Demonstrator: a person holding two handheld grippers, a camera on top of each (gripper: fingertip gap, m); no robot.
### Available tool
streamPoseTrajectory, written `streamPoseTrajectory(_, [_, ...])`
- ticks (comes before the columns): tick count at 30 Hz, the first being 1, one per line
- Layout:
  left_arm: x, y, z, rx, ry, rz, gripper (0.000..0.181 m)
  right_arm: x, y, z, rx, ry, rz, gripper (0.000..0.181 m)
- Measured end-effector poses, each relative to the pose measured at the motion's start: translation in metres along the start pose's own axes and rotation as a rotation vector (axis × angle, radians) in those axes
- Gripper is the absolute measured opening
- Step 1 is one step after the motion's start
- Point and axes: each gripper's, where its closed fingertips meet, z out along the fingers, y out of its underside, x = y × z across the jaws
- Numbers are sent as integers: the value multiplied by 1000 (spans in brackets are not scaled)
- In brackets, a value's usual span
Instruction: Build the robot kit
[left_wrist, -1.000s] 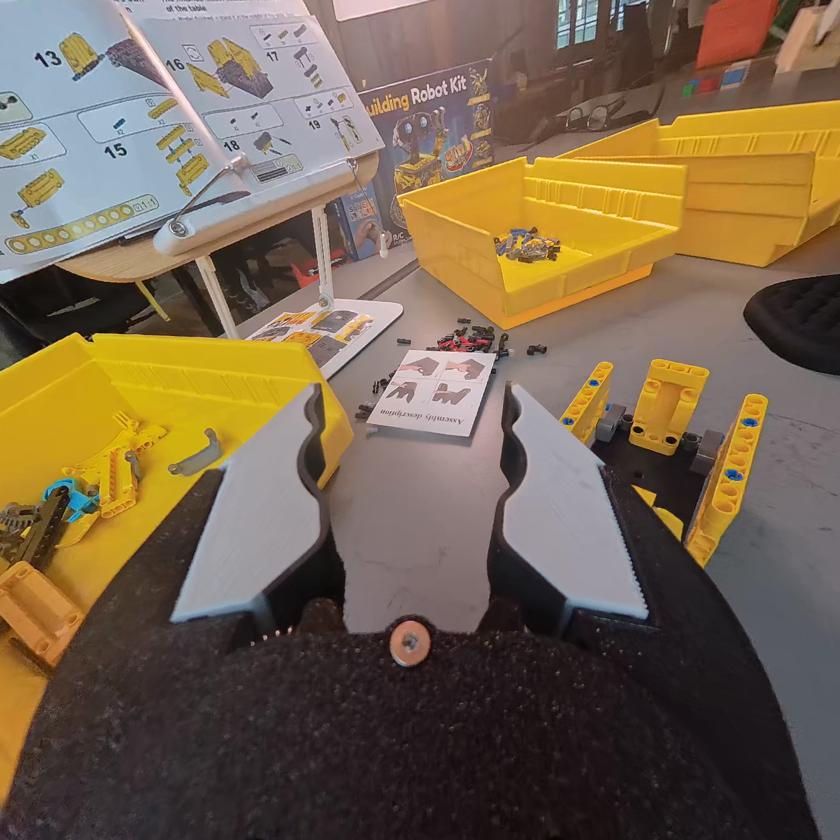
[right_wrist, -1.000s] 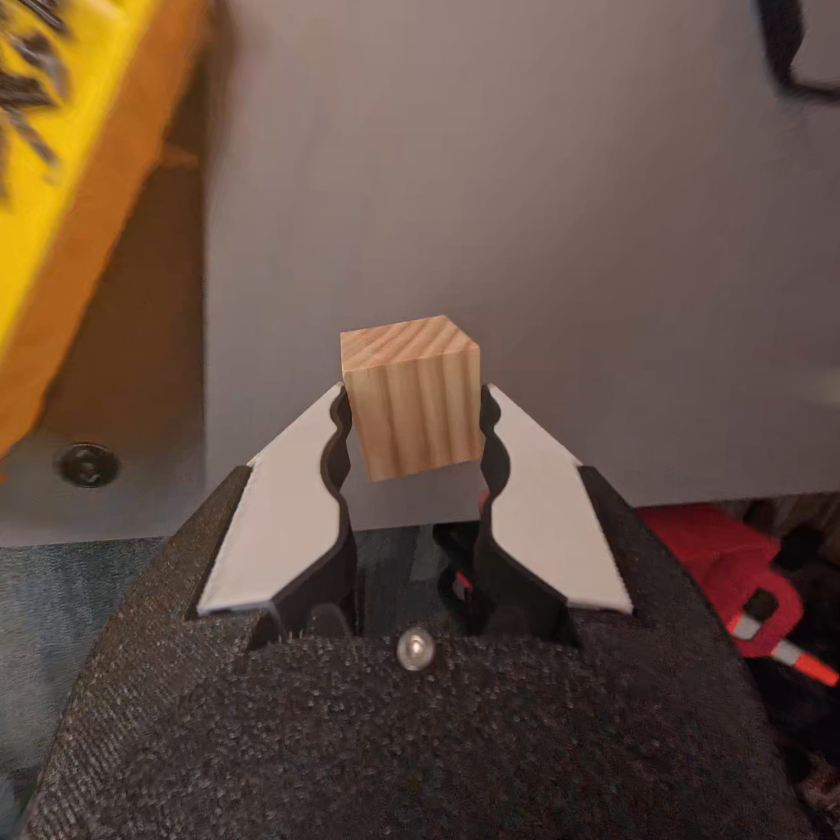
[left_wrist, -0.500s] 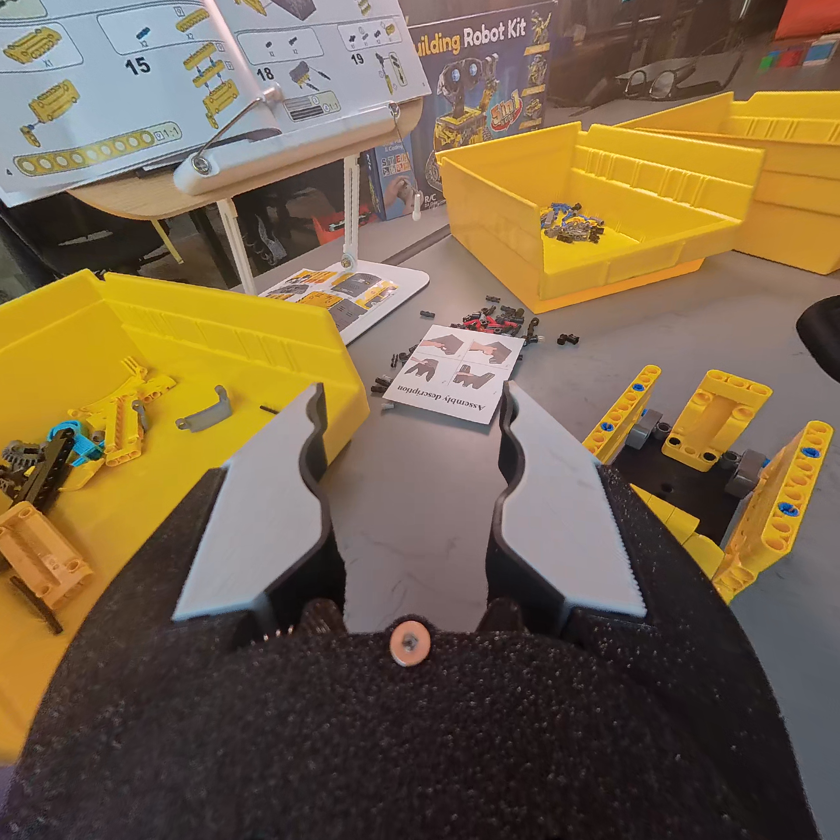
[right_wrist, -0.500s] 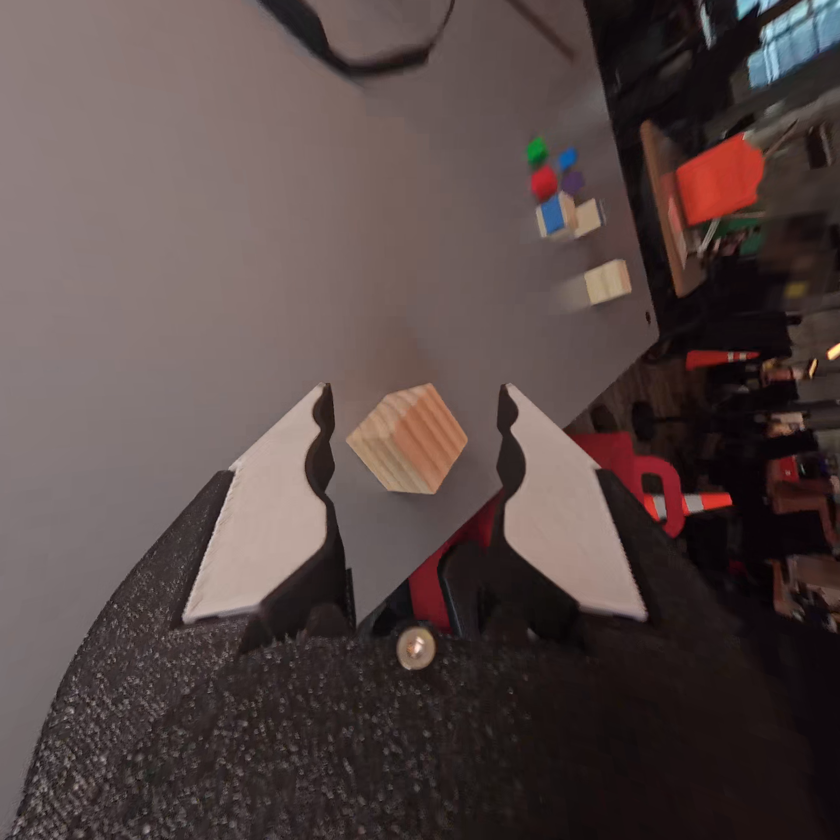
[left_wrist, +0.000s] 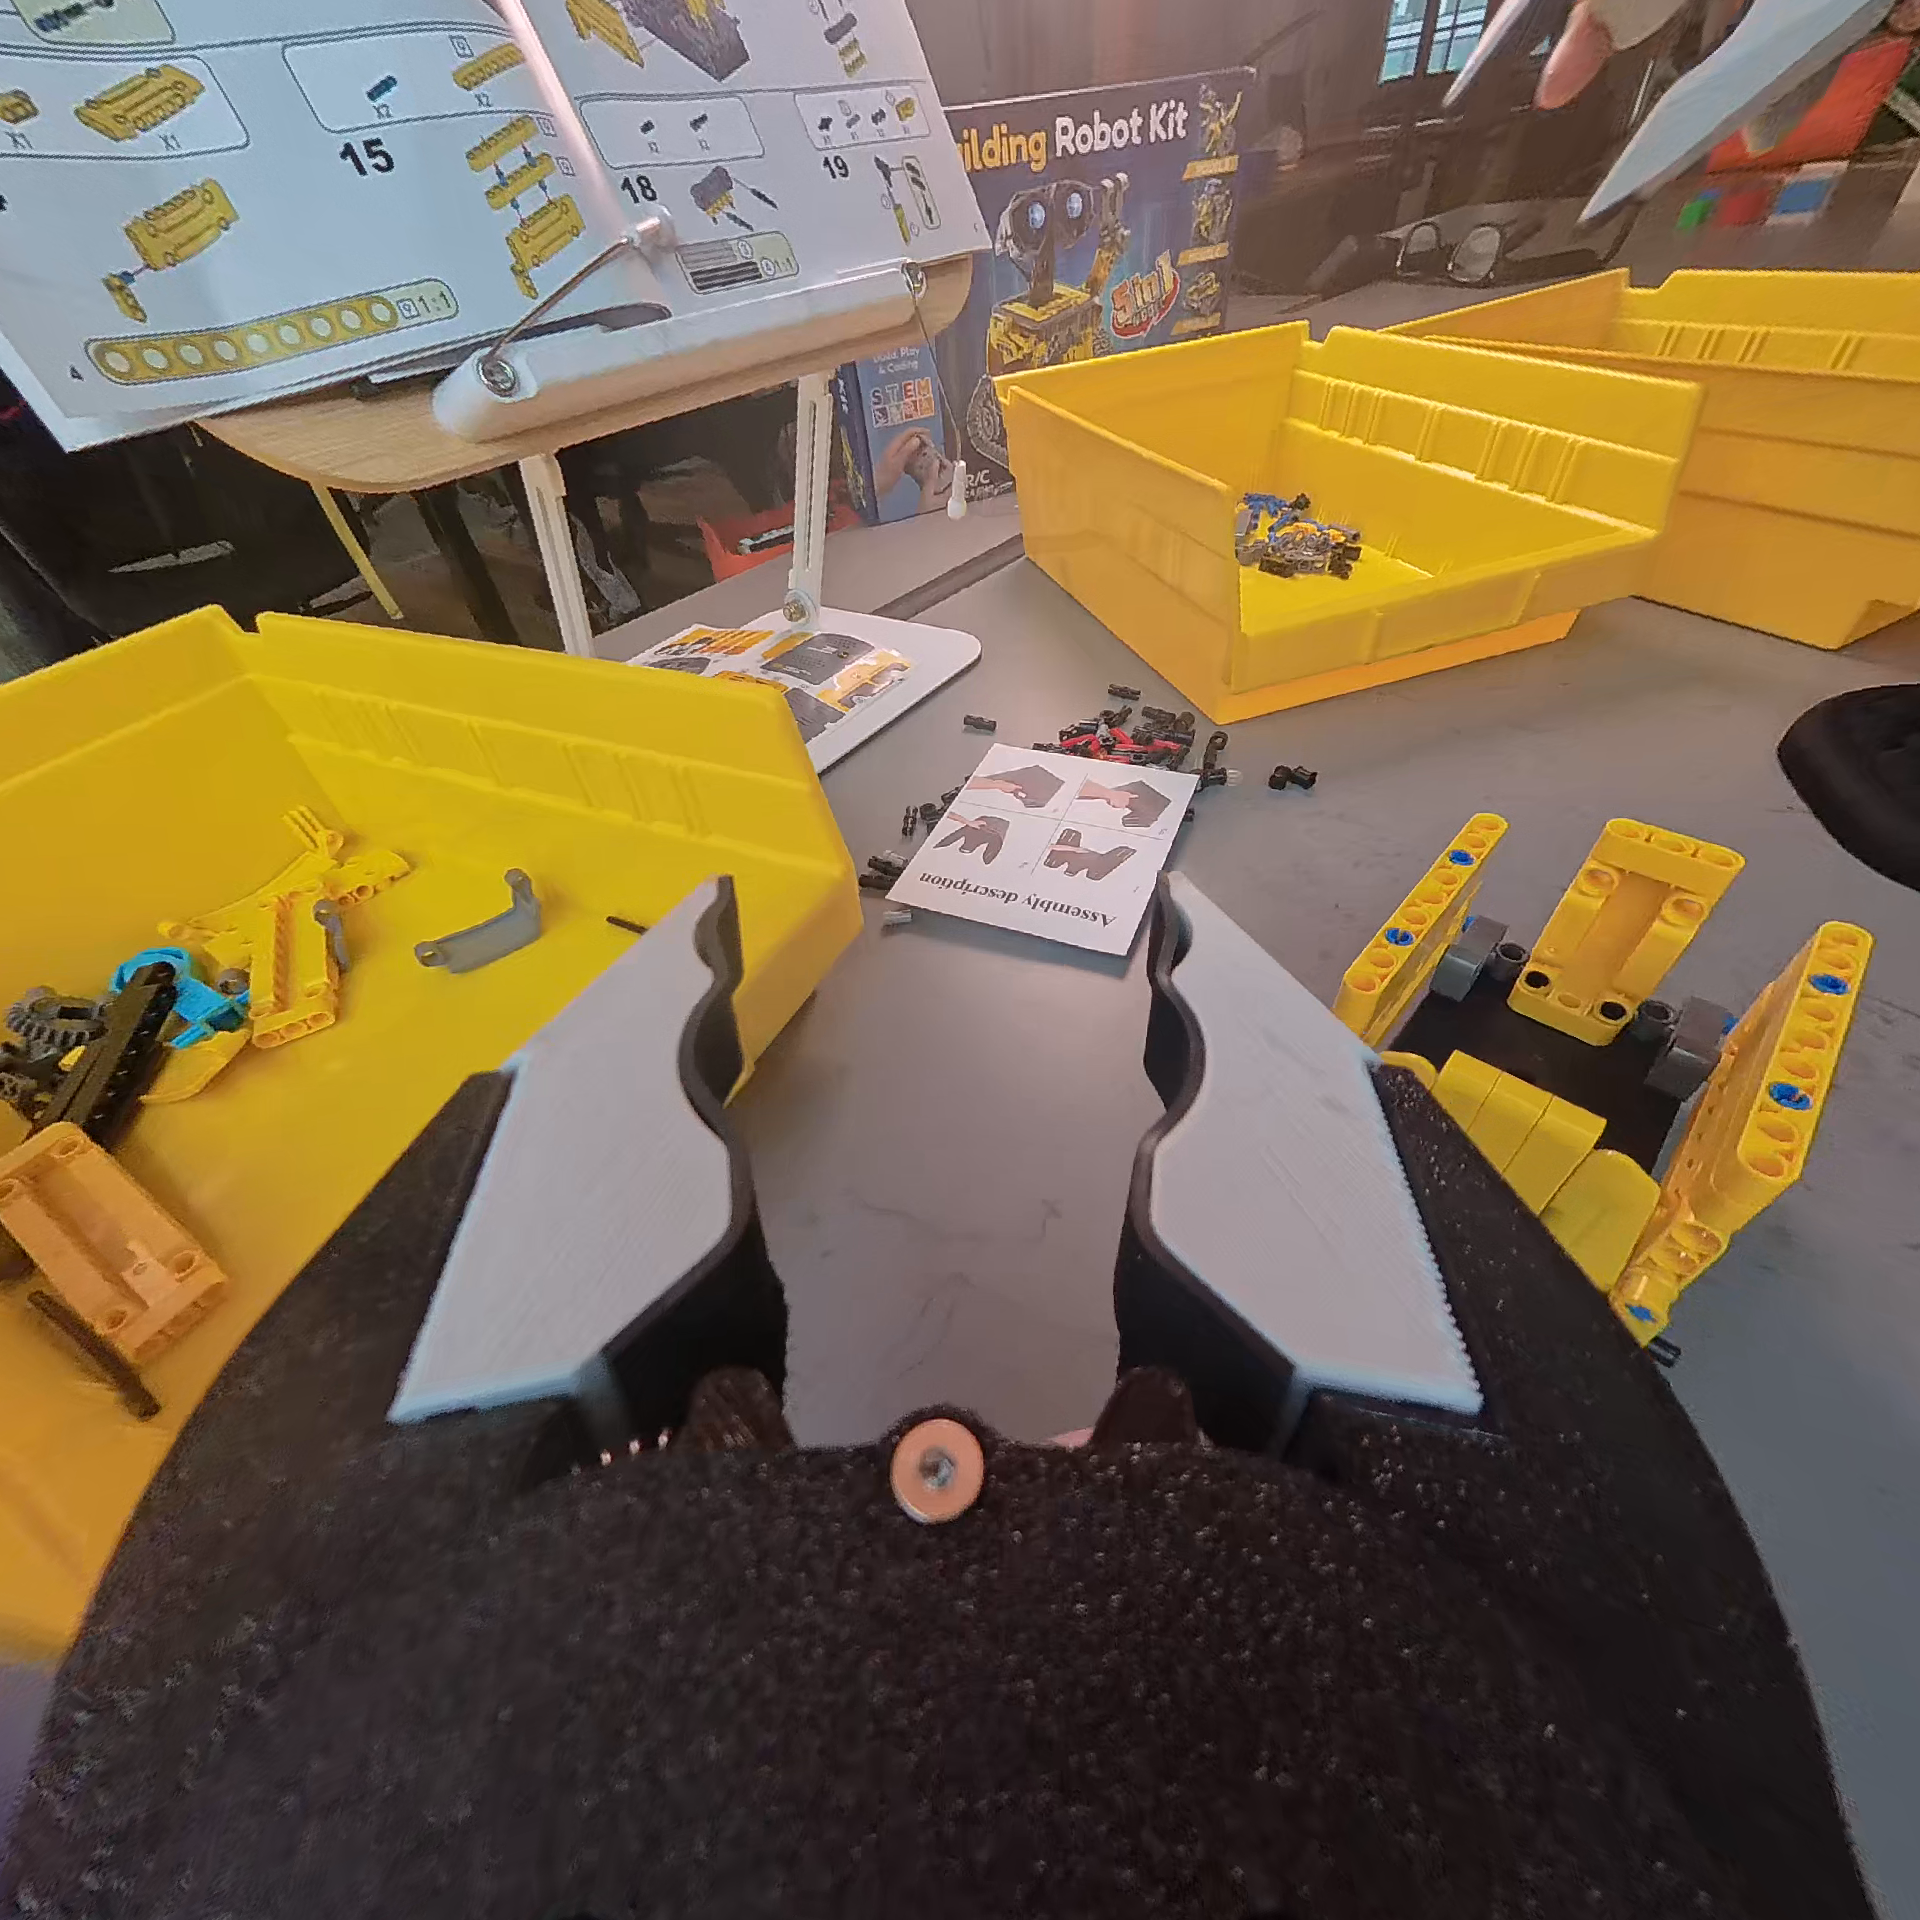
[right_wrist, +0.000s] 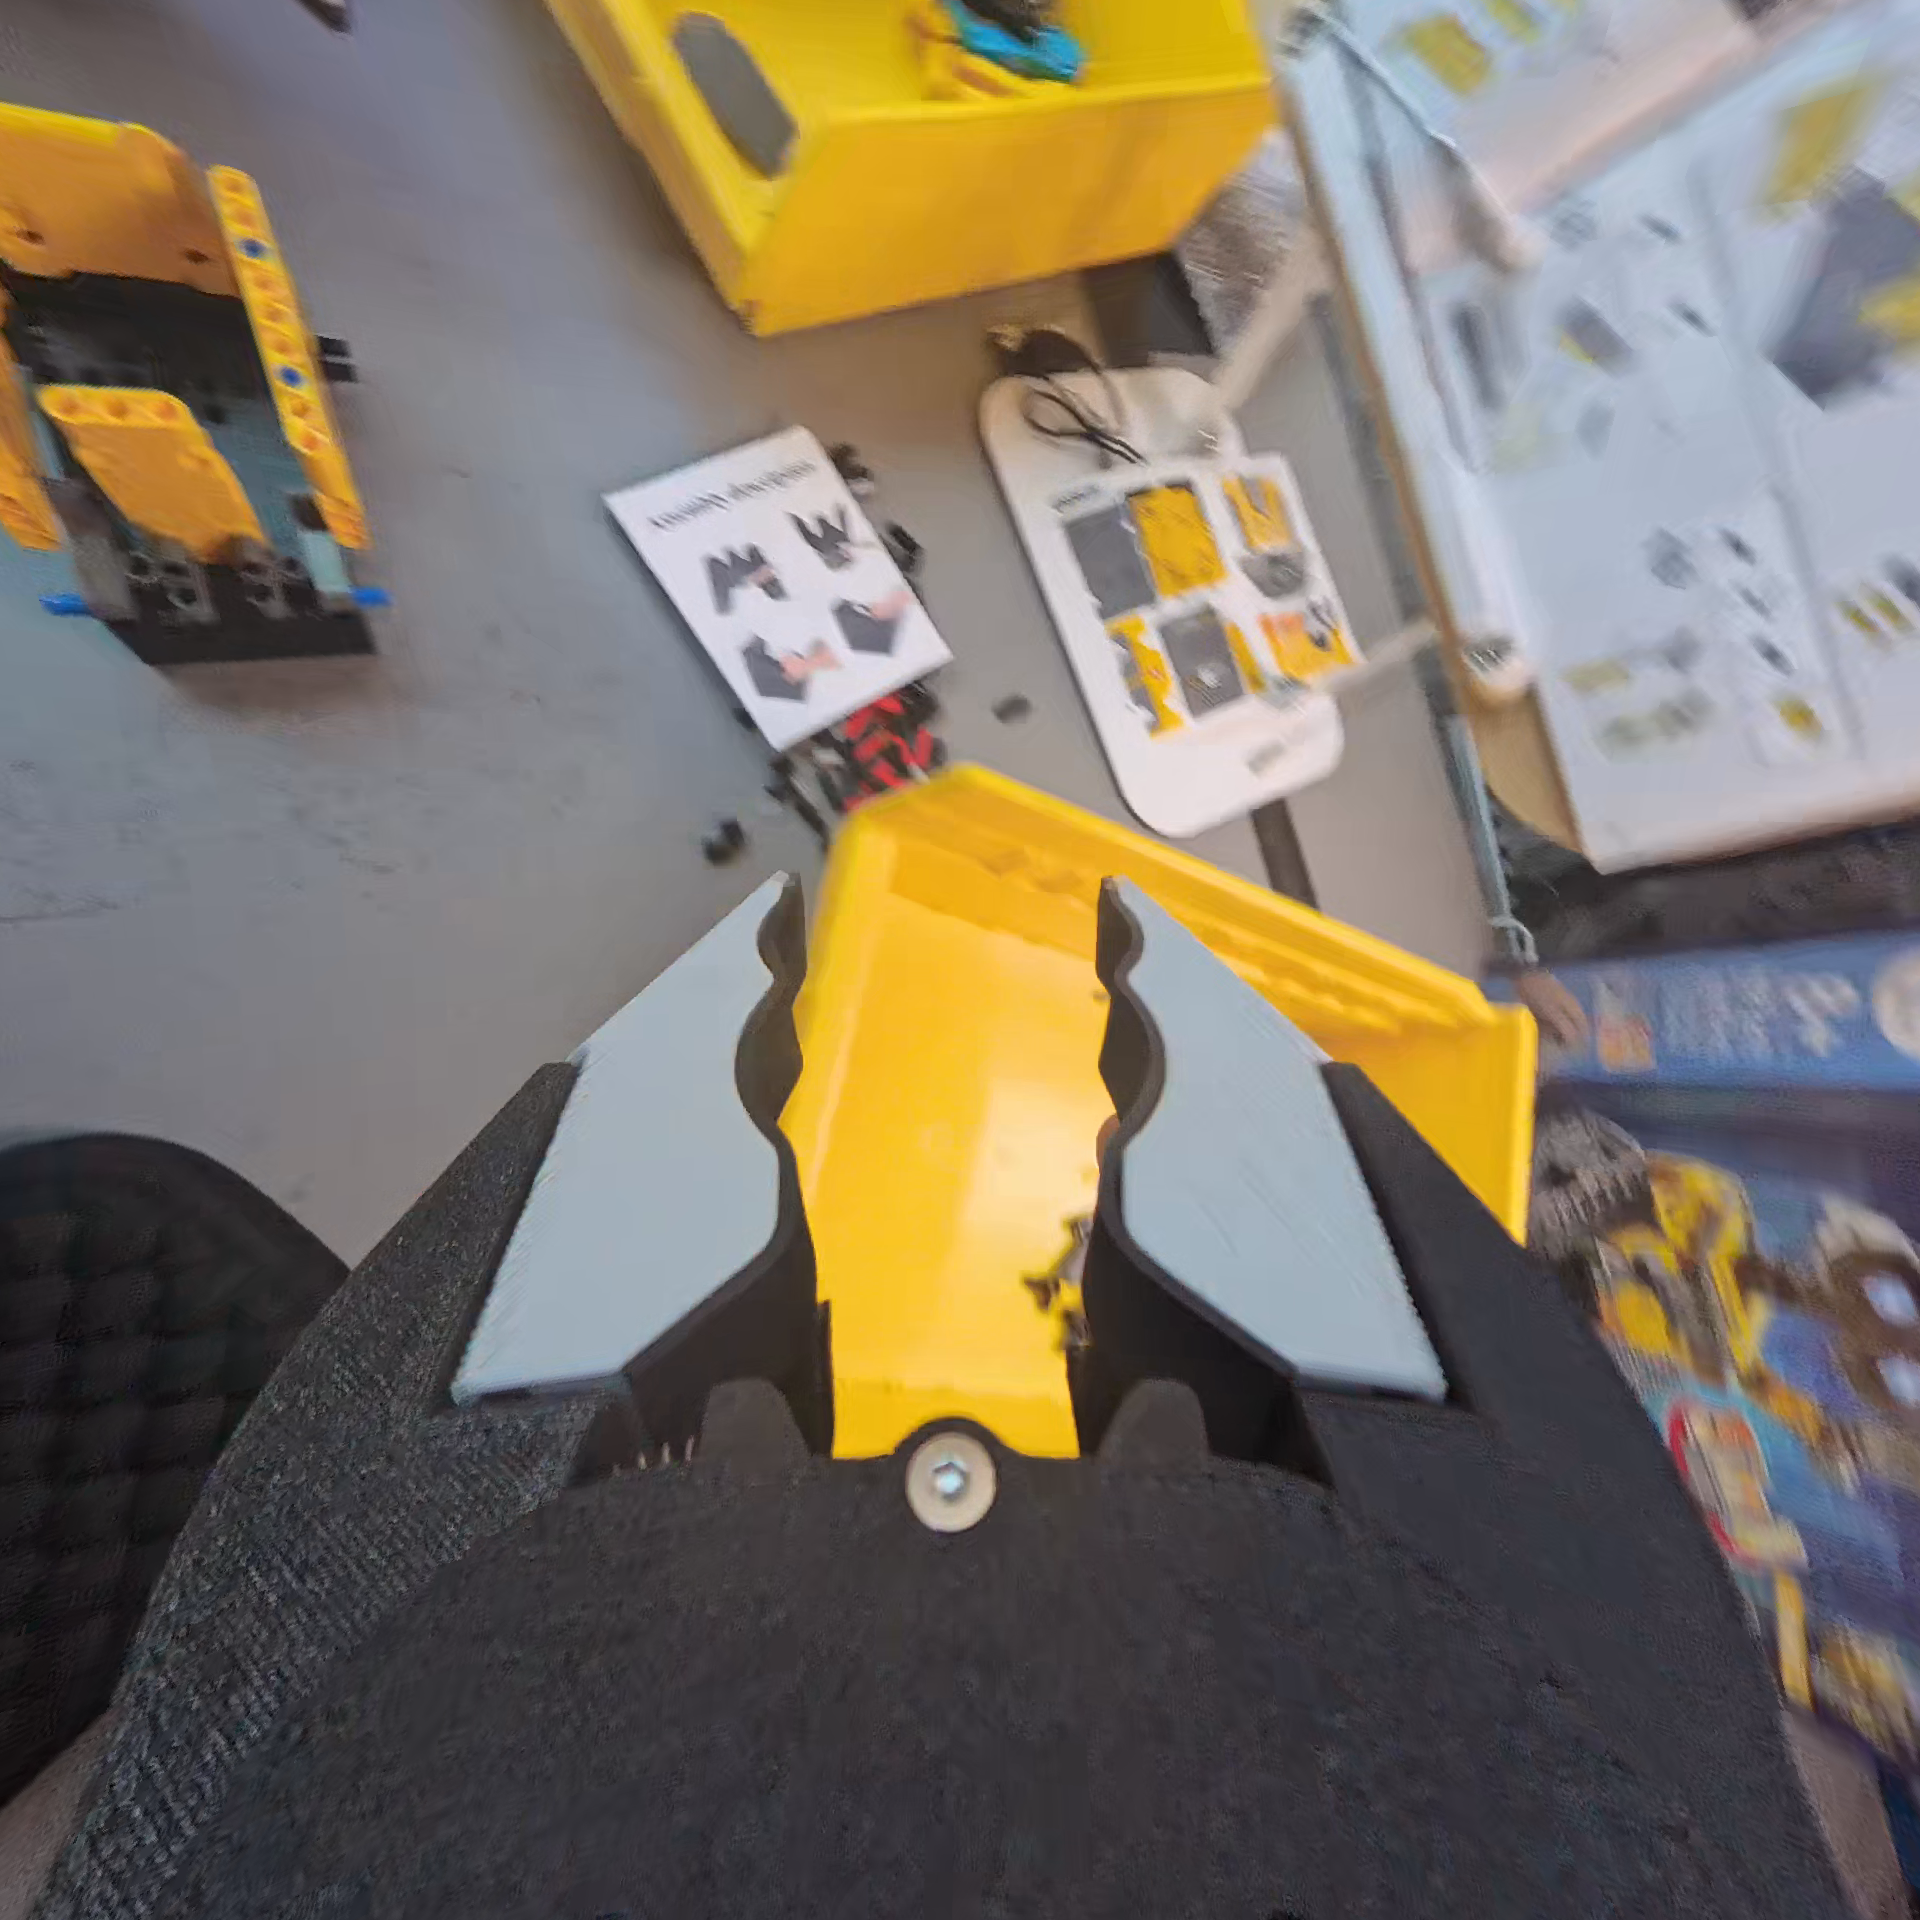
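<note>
Left gripper (left_wrist: 940, 914) gapes wide, empty, above grey table (left_wrist: 966, 1174); right gripper (right_wrist: 948, 904) gapes empty over yellow bin (right_wrist: 1351, 997)

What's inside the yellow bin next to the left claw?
The yellow bin holds yellow beams, a grey curved piece, a blue part, black gears and a tan block. The left claw covers its near corner.

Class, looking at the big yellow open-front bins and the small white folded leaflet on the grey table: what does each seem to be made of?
Big yellow open-front bins: likely moulded plastic, glossy, with ribbed walls and light sheen. Small white folded leaflet: thin printed paper, matte, lying flat on the grey table.
</note>
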Motion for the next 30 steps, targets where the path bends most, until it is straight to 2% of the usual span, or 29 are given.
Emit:
streamPoseTrajectory(2, [0, 0, -1, 1, -10, 14, 77, -34, -34, 56, -54, -153, -122, 57])
streamPoseTrajectory(4, [0, 1, 0, -8, -13, 23, 77, -62, -45, 107, -161, -252, -264, 60])
streamPoseTrajectory(7, [1, 2, 0, -9, -8, 34, 77, -74, -29, 164, -342, -227, -537, 65])
streamPoseTrajectory(9, [3, 0, -1, -5, 0, 40, 77, -82, -18, 183, -370, -251, -574, 66])
streamPoseTrajectory(12, [9, -6, -1, 11, 22, 48, 76, -84, -18, 188, -312, -275, -574, 59])
streamPoseTrajectory(17, [16, -11, -2, 18, 42, 67, 76, -73, -4, 186, -334, -267, -596, 50])
streamPoseTrajectory(20, [17, -12, -3, 22, 41, 79, 75, -75, -6, 188, -322, -243, -632, 27])
streamPoseTrajectory(22, [16, -12, -3, 18, 42, 68, 74, -73, -6, 189, -304, -198, -675, 3])
streamPoseTrajectory(26, [16, -10, -3, 9, 56, 27, 73, -64, -17, 183, -224, -92, -688, 0])
streamPoseTrajectory(30, [20, -5, -1, -15, 75, 26, 73, -51, -40, 161, -100, 38, -669, 0])
